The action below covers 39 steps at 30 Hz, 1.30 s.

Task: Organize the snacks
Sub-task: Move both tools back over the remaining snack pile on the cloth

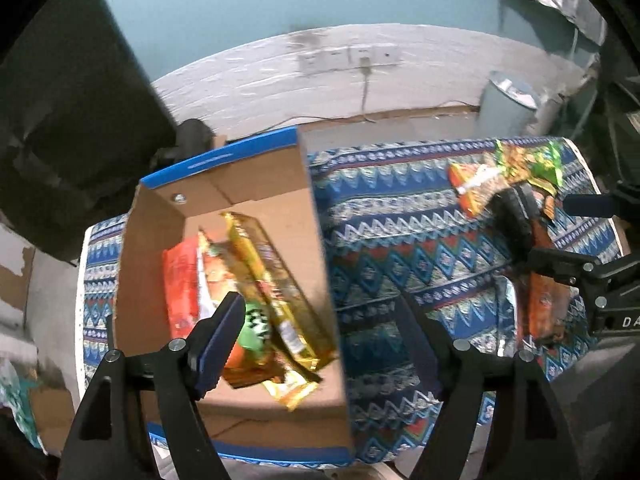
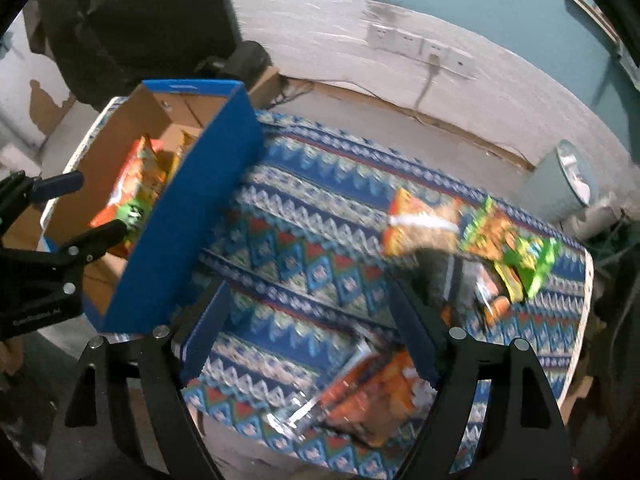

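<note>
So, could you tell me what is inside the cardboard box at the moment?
The cardboard box holds a long gold packet lying over a red packet and an orange-green one. Whatever lies beneath them is covered.

1 cardboard box [image 1: 256, 184], approx 4 snack packs [image 2: 424, 224] on cloth – blurry, 2 grippers [image 1: 320, 344]

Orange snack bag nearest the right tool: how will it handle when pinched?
The orange snack bag looks like thin crinkly film, so probably floppy and light. Its glossy surface may slip between the pads. It lies flat on the patterned cloth, so it likely slides rather than rolls if pushed.
</note>
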Tool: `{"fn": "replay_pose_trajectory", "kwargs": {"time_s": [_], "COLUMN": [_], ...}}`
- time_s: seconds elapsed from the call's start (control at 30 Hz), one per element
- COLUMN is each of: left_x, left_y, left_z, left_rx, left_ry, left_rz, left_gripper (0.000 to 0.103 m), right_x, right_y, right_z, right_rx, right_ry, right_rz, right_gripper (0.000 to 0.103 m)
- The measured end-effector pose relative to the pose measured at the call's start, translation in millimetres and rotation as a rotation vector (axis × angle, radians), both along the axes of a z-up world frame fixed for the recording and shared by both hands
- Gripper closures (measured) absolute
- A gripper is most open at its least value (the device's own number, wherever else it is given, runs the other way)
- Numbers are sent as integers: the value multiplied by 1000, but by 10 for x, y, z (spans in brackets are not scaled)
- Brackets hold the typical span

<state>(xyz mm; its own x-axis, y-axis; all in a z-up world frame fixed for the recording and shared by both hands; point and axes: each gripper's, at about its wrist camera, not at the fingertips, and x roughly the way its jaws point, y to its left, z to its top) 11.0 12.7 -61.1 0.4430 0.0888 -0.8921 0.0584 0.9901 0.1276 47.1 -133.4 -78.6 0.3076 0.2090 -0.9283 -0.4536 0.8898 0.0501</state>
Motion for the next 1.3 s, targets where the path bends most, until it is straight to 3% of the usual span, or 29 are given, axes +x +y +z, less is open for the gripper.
{"fn": "replay_pose_trajectory", "kwargs": {"time_s": [0.23,0.83,1.17,1.3], "left_x": [-45,-83,-36,-27], "left_y": [-278,-974,-1104,-1186], "left_z": [-80,-626,-780,-805], "left_rx": [5,20,-6,-27], "left_ry": [19,170,219,229], "left_rz": [-48,-148,-136,-144], "left_gripper": [24,23,23,23], "right_x": [-77,-145,-207,-250], "right_y": [-381,-1024,-1087,-1139], "right_z": [-177,-942,-1286,-1309], "right_rx": [3,6,2,-22], "right_ry": [42,181,277,262], "right_rz": [-76,-315,-330,-311], "right_gripper": [22,22,22,26]}}
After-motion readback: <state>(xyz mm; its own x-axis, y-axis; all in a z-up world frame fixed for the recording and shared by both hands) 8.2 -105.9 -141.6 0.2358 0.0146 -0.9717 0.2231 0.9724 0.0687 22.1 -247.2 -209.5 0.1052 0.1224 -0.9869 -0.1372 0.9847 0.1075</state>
